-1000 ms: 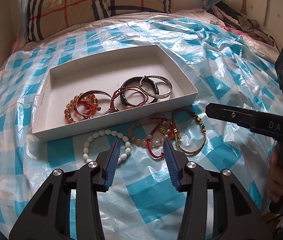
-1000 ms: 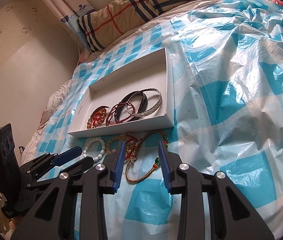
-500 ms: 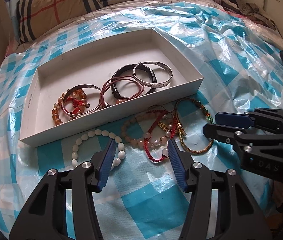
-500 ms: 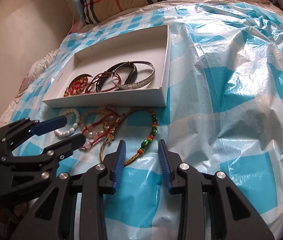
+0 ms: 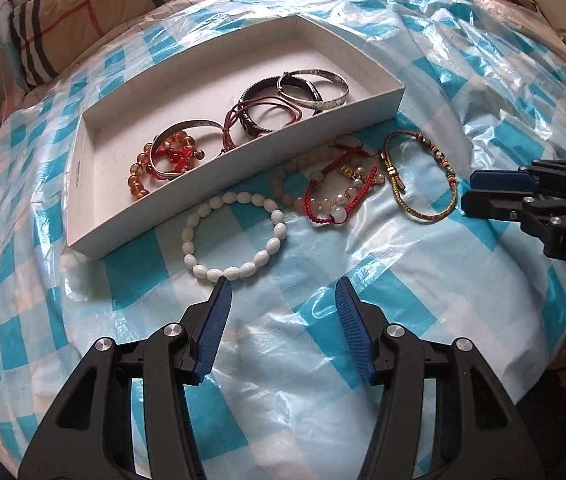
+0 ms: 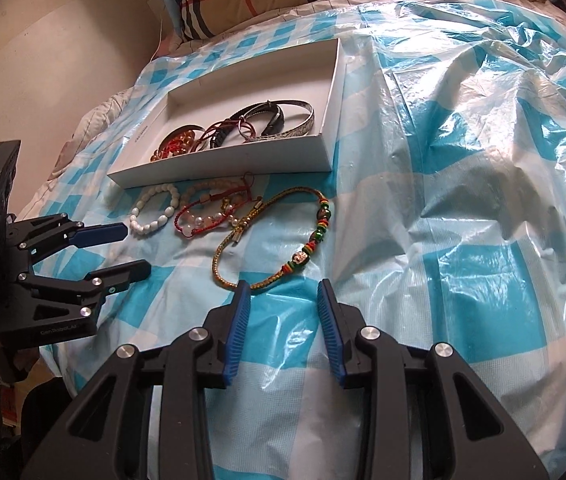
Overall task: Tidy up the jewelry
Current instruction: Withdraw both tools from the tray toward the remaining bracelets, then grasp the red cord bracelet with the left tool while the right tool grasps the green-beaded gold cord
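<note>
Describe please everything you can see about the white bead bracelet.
The white bead bracelet is a closed ring of smooth, glossy oval beads, milky white like glass or stone. It lies flat on the blue-checked plastic sheet, just outside the front wall of the white box. It appears apart from the pale bead bracelet to its right. The open left gripper is just before its near edge, not holding it.

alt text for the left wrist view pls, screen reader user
The open left gripper hovers over a blue-checked plastic sheet, just short of a white bead bracelet. Beyond lie more loose bracelets and a white box already holding several; the right gripper enters from the right.
</note>
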Motion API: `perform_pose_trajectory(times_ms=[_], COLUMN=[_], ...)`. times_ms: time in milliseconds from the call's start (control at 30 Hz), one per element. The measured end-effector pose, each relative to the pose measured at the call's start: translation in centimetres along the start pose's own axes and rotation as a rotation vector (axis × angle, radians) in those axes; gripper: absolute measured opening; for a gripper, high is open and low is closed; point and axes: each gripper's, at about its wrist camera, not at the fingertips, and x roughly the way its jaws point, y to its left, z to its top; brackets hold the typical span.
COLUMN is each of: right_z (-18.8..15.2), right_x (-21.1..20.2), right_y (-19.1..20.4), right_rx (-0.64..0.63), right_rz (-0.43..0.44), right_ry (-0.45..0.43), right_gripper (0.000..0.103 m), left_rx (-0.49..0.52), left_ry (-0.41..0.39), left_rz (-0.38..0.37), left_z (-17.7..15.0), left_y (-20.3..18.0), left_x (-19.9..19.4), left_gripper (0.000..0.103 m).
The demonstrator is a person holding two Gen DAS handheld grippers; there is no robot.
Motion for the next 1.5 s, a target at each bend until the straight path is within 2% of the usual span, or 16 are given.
perform_pose_trajectory(times_ms=[67, 233, 400, 667, 767, 900, 1000, 1100, 1167, 1333, 1400, 1500], right_z=[0.3, 0.5, 0.1, -0.1, -0.2, -0.2, -0.3, -0.4, -0.4, -0.5, -0.5, -0.5], right_x=[-0.3, 0.3, 0.3, 0.3, 0.4, 0.5, 0.6, 0.6, 0.7, 0.7, 0.7, 0.7], right_y=[-0.4, -1.1, -1.4, -1.4, -1.3, -0.9, -1.0, -1.0, -1.0, -1.1, -1.1, -0.9], right_rx=[0.016, 0.053, 0.053, 0.047, 0.041, 0.026, 0.029, 0.028, 0.027, 0.028, 0.027, 0.019], right_rz=[0.0, 0.008, 0.018, 0.024, 0.024, 0.016, 0.02, 0.02, 0.021, 0.024, 0.023, 0.019], right_ry=[-0.023, -0.039, -0.049, -0.048, -0.045, -0.044, -0.048, -0.051, -0.052, -0.052, -0.052, -0.05], right_gripper=[0.036, 0.041, 0.041, 0.042, 0.044, 0.049, 0.049, 0.049, 0.049, 0.049, 0.049, 0.051], left_rx=[-0.027, -0.084, -0.016, 0.022, 0.011, 0.022, 0.044, 0.068, 0.09, 0.065, 0.004, -0.027], left_ry=[-0.027, -0.089, -0.03, 0.042, -0.018, -0.112, -0.113, -0.078, -0.073, -0.031, -0.04, -0.062], left_rz=[0.01, 0.112, 0.182, 0.261, 0.213, 0.207, 0.187, 0.149, 0.139, 0.034, -0.017, -0.04], left_z=[0.5, 2.9, 2.9, -1.2, -1.3, 1.3, 3.1, 3.3, 2.8, 0.2, -0.5, -0.4], left_y=[0.2, -0.6, -1.8, -0.3, -0.2, -1.6, -2.7, -3.4, -4.0, -3.5, -2.1, -1.0], left_x=[-0.4, 1.1, 3.1, 0.3, -1.3, -1.4, 0.7, 2.7, 2.4, 0.6, -0.8, -1.8], left_gripper=[0.051, 0.053, 0.053, 0.053, 0.053, 0.053, 0.053, 0.015, 0.0, 0.0, 0.0, 0.0])
